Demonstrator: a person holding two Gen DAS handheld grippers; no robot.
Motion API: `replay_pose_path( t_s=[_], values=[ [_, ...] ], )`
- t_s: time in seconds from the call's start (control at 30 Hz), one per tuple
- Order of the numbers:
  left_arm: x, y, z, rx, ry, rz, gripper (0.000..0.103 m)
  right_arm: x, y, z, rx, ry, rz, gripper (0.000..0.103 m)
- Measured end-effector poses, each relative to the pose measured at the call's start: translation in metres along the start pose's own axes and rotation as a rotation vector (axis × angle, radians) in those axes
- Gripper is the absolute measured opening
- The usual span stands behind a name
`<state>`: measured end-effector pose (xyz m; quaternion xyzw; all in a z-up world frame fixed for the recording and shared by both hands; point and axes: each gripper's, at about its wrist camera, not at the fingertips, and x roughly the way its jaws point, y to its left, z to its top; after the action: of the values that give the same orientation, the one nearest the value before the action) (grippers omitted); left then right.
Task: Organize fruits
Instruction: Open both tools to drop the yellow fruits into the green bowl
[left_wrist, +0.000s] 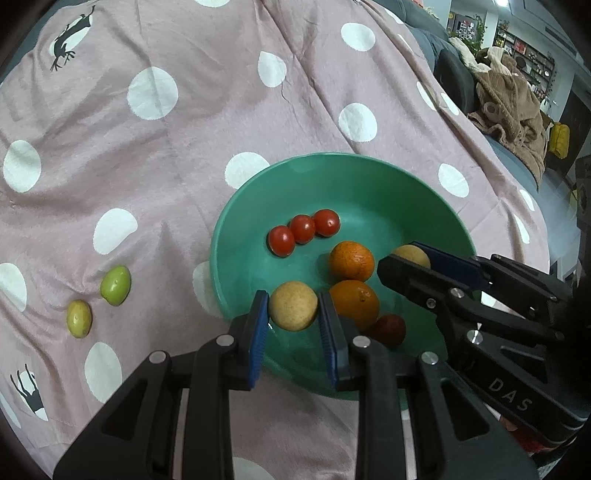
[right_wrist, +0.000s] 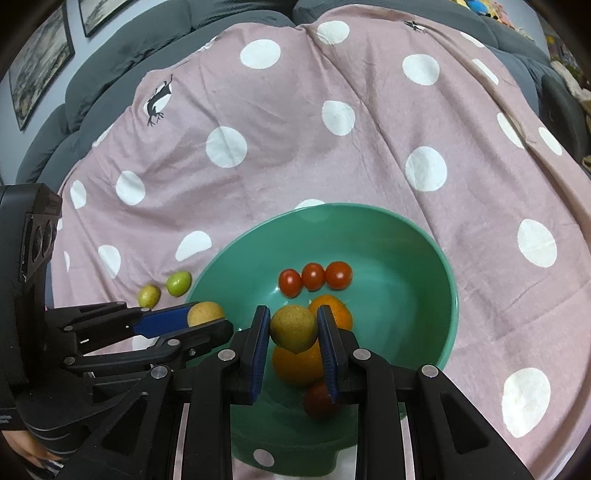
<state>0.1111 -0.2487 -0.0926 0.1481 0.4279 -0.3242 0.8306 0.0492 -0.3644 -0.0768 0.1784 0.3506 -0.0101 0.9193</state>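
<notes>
Left wrist view: left gripper (left_wrist: 293, 319) clamped on a round yellow-tan fruit (left_wrist: 293, 311), blue pads touching both sides, held over the near-left rim of the green bowl (left_wrist: 369, 173). Bowl sits on a pink cloth w/ white dots (left_wrist: 184, 147). In the bowl: three red tomatoes (left_wrist: 303, 229) in a row at 11 o'clock from centre, two oranges (left_wrist: 351, 260) one behind the other near centre, a darker red fruit (left_wrist: 389, 329) at 5 o'clock, partly behind a finger. Right gripper (left_wrist: 404, 260) comes in from 3 o'clock, closed on a second yellow-tan fruit (left_wrist: 412, 254), over the bowl's right side. On the cloth at 9 o'clock from the bowl, well apart from it: a green fruit (left_wrist: 115, 285) and just beside it a smaller yellow one (left_wrist: 78, 318).

Right wrist view: right gripper (right_wrist: 294, 330) shut around its yellow-tan fruit (right_wrist: 293, 327), above the oranges (right_wrist: 295, 363) in the bowl (right_wrist: 424, 258). Tomatoes (right_wrist: 314, 277) at 12 o'clock from it, dark red fruit (right_wrist: 317, 400) at 6. Left gripper (right_wrist: 212, 321) enters from 9 o'clock, gripping its own fruit (right_wrist: 205, 313) at the bowl's left rim. Green fruit (right_wrist: 178, 283) and small yellow one (right_wrist: 149, 295) lie on the cloth (right_wrist: 332, 147) at 10 o'clock, near the rim. Grey sofa (right_wrist: 147, 29) behind the cloth.
</notes>
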Motion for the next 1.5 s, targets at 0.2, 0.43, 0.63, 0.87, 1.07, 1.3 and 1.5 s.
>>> replay_pose_path(
  t_s=[0.2, 0.43, 0.63, 0.87, 1.07, 1.3, 1.5],
  values=[
    [0.007, 0.000, 0.003, 0.016, 0.016, 0.010, 0.027, 0.005, -0.002, 0.001, 0.000, 0.009, -0.026, 0.027],
    [0.014, -0.004, 0.003, 0.029, 0.035, 0.013, 0.027, 0.010, -0.005, 0.001, 0.008, 0.026, -0.029, 0.027],
    [0.018, -0.004, 0.005, 0.042, 0.043, 0.022, 0.027, 0.010, -0.005, 0.001, 0.005, 0.025, -0.034, 0.027],
    [0.020, -0.005, 0.005, 0.051, 0.050, 0.030, 0.027, 0.010, -0.005, 0.002, 0.004, 0.025, -0.033, 0.027],
    [0.021, -0.008, 0.005, 0.061, 0.056, 0.036, 0.027, 0.011, -0.005, 0.002, 0.004, 0.022, -0.036, 0.027],
    [0.022, -0.009, 0.005, 0.067, 0.063, 0.042, 0.027, 0.012, -0.007, 0.002, -0.001, 0.024, -0.042, 0.027],
    [0.022, -0.009, 0.006, 0.067, 0.067, 0.044, 0.027, 0.012, -0.007, 0.002, -0.001, 0.023, -0.043, 0.027]
  ],
)
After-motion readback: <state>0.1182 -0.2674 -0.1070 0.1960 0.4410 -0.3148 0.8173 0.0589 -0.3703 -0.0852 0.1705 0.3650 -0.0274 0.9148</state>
